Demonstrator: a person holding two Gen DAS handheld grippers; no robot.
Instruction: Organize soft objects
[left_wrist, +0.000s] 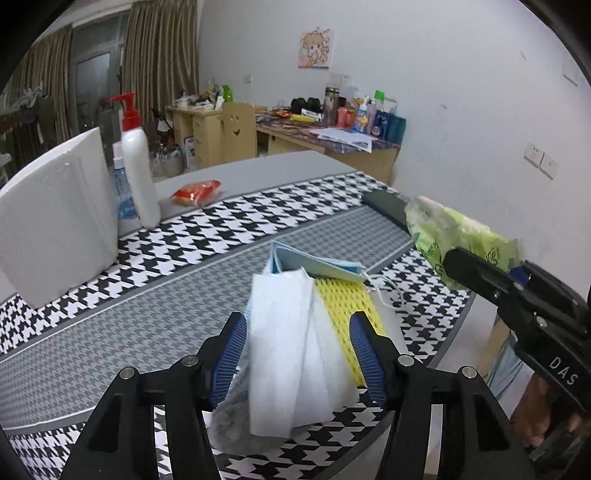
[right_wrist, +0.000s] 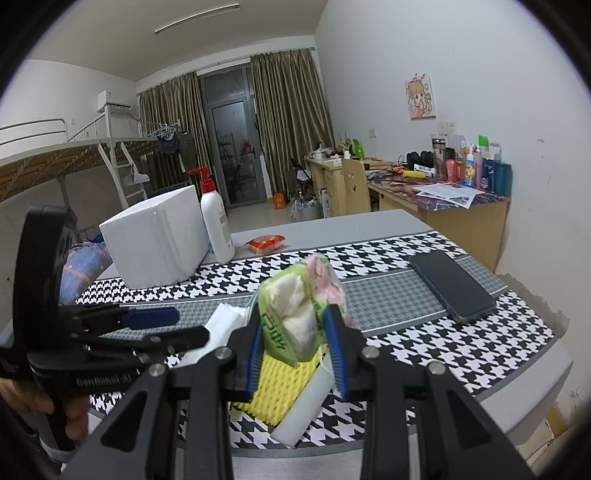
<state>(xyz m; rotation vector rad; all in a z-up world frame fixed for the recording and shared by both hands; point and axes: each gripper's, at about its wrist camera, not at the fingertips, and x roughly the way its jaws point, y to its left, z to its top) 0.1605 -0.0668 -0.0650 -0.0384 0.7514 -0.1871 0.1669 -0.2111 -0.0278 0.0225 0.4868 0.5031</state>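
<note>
A pile of soft things lies on the houndstooth table: white tissue sheets (left_wrist: 291, 350), a yellow foam net (left_wrist: 351, 314), a blue face mask (left_wrist: 317, 264) and a grey fuzzy cloth (left_wrist: 236, 424). My left gripper (left_wrist: 295, 354) is open, its blue pads on either side of the white sheets. My right gripper (right_wrist: 295, 354) is shut on a green tissue pack (right_wrist: 299, 310) and holds it above the yellow net (right_wrist: 280, 387) and a white foam block (right_wrist: 306, 410). The pack also shows at the right of the left wrist view (left_wrist: 454, 236).
A white foam box (right_wrist: 159, 240), a white pump bottle (right_wrist: 216, 225) and a red snack packet (right_wrist: 266, 243) stand at the table's far side. A dark phone (right_wrist: 452, 286) lies at the right. The table edge (right_wrist: 517, 406) is close on the right.
</note>
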